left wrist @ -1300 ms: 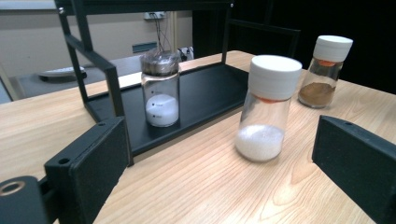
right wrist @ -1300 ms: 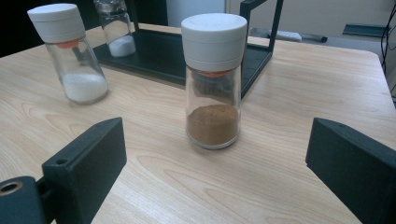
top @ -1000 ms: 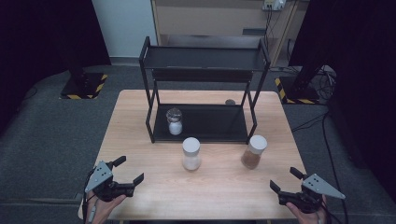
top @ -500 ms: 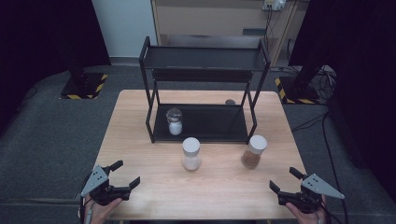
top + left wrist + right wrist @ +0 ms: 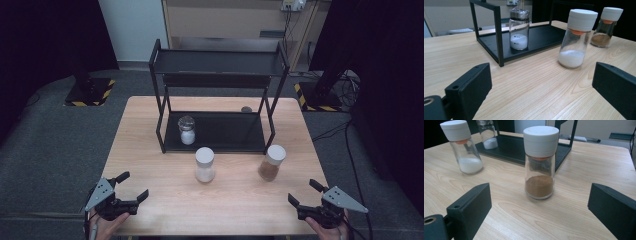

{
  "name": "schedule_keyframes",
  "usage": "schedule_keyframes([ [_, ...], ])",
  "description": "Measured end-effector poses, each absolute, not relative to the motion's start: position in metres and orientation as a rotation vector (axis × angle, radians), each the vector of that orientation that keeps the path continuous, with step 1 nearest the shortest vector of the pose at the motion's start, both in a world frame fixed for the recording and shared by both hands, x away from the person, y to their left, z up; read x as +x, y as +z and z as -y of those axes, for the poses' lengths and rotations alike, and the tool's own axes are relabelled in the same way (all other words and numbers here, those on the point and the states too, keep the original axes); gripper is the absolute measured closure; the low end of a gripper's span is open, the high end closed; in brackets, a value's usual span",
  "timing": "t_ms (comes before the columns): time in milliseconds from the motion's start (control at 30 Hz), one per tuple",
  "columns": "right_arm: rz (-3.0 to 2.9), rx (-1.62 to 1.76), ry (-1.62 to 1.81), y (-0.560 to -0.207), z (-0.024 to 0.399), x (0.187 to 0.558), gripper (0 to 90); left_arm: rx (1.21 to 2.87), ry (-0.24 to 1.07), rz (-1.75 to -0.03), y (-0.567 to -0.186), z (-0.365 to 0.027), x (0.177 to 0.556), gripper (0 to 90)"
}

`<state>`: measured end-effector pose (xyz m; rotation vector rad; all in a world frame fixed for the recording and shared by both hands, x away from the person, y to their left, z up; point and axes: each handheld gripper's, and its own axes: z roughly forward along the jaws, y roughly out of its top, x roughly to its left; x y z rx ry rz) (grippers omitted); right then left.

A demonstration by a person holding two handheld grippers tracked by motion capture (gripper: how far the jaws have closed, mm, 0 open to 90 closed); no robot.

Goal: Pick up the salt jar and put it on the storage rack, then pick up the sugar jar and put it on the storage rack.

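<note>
Waiting at the bottom corners of the high view, the left gripper and right gripper both gape wide and empty. At centre frame, the white-powder jar and brown-powder jar stand upright on the desk, before the black rack. Best approach: level, straddling the glass body below the cap.

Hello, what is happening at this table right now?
A person holds two open grippers at the near edge of the wooden table; neither touches anything yet. The right gripper faces the brown-powder jar. The left gripper points towards the white-powder jar. Both jars stand upright in front of the black rack, whose lower shelf holds a small glass jar.
</note>
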<state>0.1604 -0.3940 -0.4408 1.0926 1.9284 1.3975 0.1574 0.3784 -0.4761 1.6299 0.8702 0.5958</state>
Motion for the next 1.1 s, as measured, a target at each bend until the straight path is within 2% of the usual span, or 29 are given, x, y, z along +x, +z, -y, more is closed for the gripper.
schedule_keyframes([
  [1100, -1.936, 1.072, 1.467, -0.43, 0.387, 0.168, 5.0, 1.649, 0.563, -0.873, -0.476, -0.378, 0.162, 1.4],
])
